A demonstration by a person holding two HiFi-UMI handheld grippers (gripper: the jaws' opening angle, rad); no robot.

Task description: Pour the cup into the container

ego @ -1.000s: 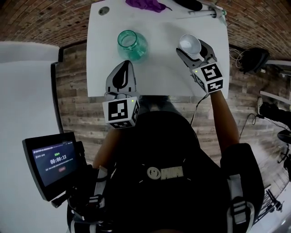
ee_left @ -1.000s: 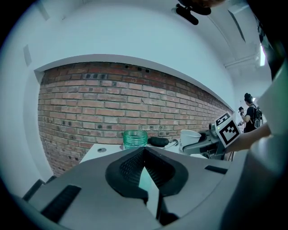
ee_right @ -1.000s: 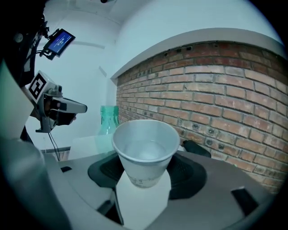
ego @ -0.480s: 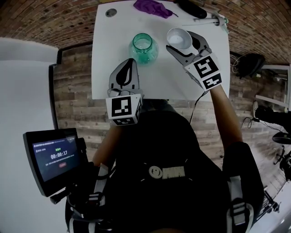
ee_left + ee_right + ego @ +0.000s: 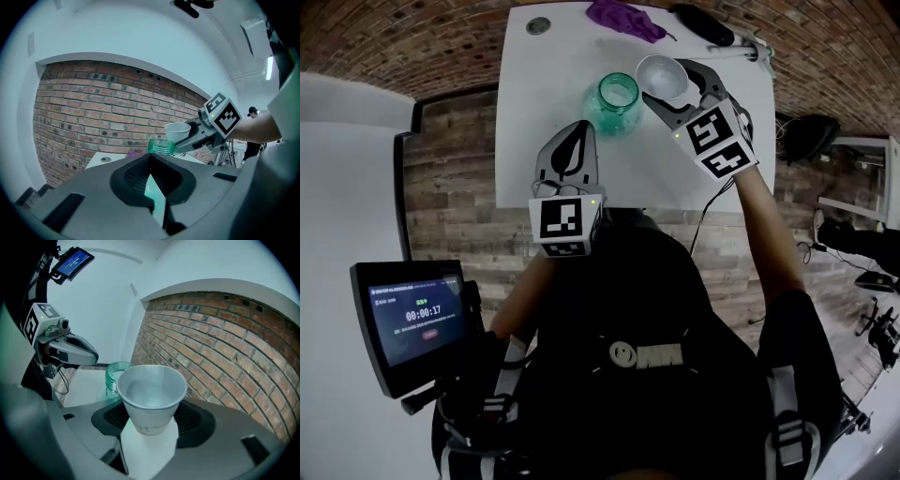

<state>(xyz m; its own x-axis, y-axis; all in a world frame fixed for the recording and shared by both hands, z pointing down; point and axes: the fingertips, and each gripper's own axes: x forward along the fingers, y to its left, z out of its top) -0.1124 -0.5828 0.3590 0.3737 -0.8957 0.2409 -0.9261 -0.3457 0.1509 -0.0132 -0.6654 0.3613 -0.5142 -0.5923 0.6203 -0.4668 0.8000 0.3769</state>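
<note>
Cup, a white paper one, sits clamped between the jaws of the right gripper at the upper middle of the head view. The pads press on its lower wall from both sides and its open mouth faces up. It is carried above the white table, close to upright. Its rim lies just right of the mouth of the container, a green glass jar standing on the table without a lid. In the left gripper view the cup shows higher than the jar's rim and a little right of it, the two close but apart. What fills the cup cannot be made out from its pale inside in the right gripper view. The left gripper hangs over the near part of the table, below and left of the jar, its jaws drawn together at the tips with nothing between them. A purple cloth lies at the far table edge, along the top of the frame. A small screen glows at the lower left.
</note>
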